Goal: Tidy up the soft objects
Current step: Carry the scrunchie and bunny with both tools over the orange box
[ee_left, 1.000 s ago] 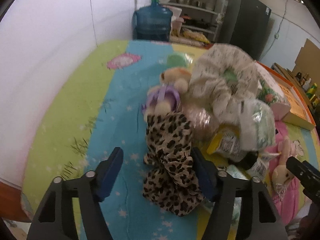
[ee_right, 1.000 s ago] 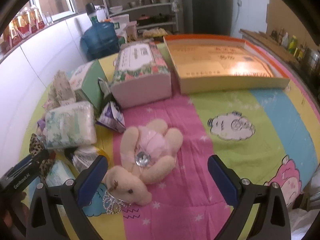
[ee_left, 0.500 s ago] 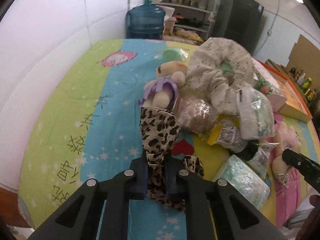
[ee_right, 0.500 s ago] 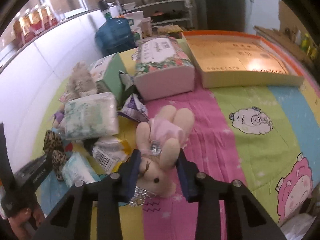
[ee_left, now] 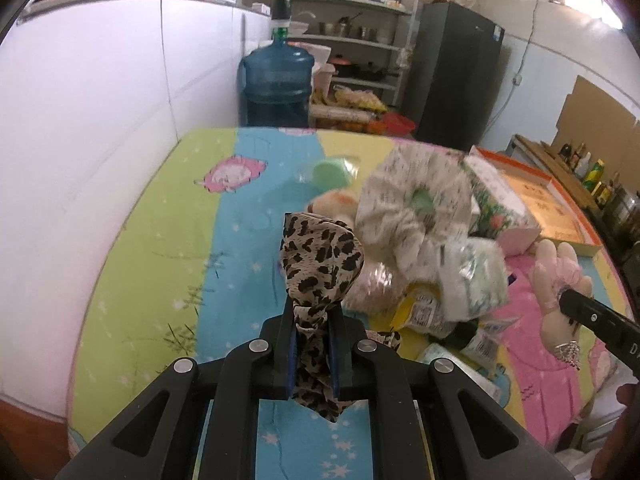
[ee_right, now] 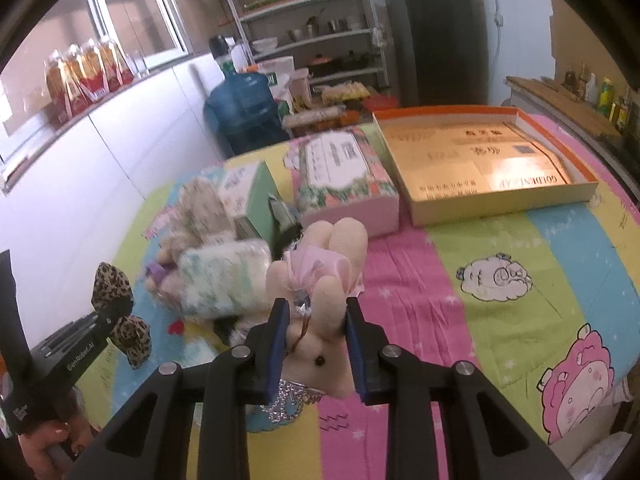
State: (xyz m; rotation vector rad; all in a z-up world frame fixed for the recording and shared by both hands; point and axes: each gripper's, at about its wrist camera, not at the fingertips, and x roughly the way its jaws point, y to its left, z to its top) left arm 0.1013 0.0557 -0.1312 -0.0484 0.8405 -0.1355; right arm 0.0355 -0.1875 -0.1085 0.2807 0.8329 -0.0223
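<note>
My left gripper (ee_left: 314, 316) is shut on a leopard-print scrunchie (ee_left: 320, 252), which stands up out of the jaws above the striped cartoon bedsheet (ee_left: 160, 240). The right wrist view shows the same scrunchie (ee_right: 110, 288) at the far left, clear of the sheet. My right gripper (ee_right: 318, 316) has its jaws closing on a cream plush rabbit in a pink dress (ee_right: 320, 272). Both pads press the rabbit's head and arm, and its legs point away from me. The rabbit (ee_left: 560, 268) also appears at the right of the left wrist view.
A pile lies between the grippers: a white floral scrunchie (ee_left: 416, 200), tissue packs (ee_right: 224, 280), a green box (ee_right: 248, 196), a floral tissue box (ee_right: 344, 176) and snack packets. An orange-rimmed flat box (ee_right: 480, 160) sits at the back right. A white wall (ee_left: 100, 120) runs along the left.
Both grippers went from wide open to shut, the left on the leopard scrunchie and the right on the plush rabbit. Both have since risen, lifting their items off the sheet.
</note>
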